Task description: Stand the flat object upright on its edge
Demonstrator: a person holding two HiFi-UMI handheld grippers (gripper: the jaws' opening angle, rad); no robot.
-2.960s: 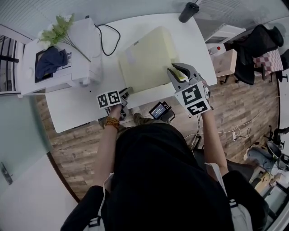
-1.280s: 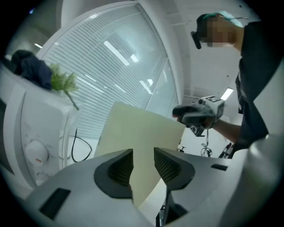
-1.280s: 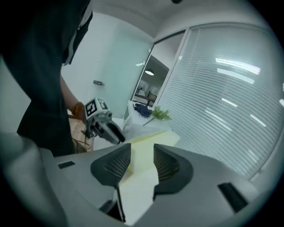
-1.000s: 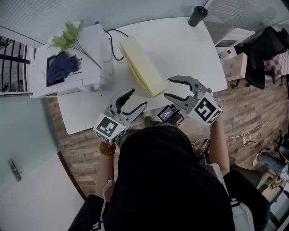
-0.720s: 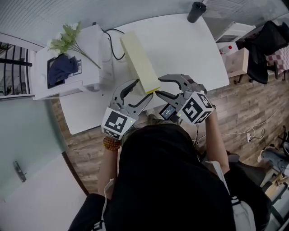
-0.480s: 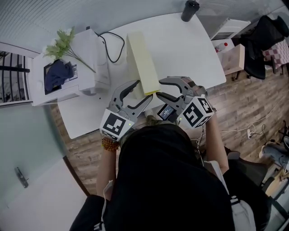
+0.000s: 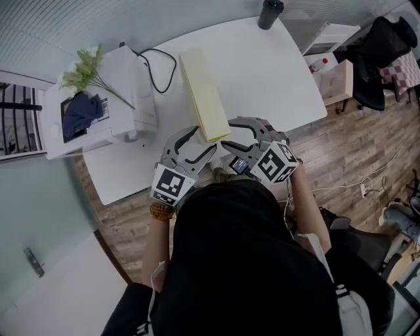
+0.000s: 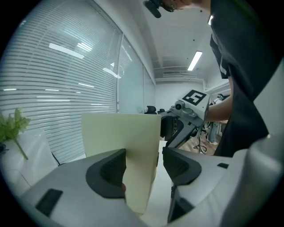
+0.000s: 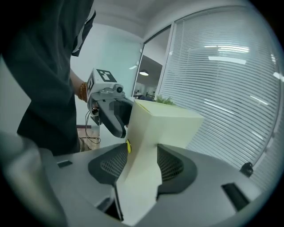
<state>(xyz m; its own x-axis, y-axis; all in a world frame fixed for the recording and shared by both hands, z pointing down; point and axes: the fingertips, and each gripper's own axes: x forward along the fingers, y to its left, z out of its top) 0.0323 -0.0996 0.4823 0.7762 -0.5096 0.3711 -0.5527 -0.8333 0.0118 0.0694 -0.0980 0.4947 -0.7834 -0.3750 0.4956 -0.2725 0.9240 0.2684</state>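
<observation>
The flat pale-yellow box (image 7: pixel 203 98) stands on its long edge on the white table (image 7: pixel 275 72), running away from me. My left gripper (image 7: pixel 202 139) and right gripper (image 7: pixel 227 132) meet at its near end, one from each side. In the left gripper view the box (image 8: pixel 128 142) sits between the jaws of the left gripper (image 8: pixel 144 164); it lies against the left pad, with a gap at the right pad. In the right gripper view the box (image 9: pixel 153 128) fills the space between the jaws of the right gripper (image 9: pixel 141 166), which are opening.
A white machine (image 7: pixel 105 105) with a green plant sprig (image 7: pixel 82 69) and a dark cloth stands at the table's left. A black cable (image 7: pixel 154 56) loops beside it. A dark cylinder (image 7: pixel 269 13) stands at the far edge. A small screen device (image 7: pixel 239 164) sits under the right gripper.
The box lay flat three seconds ago, leaned a second ago and now stands on its edge. Both grippers have closed in on its near end from the sides.
</observation>
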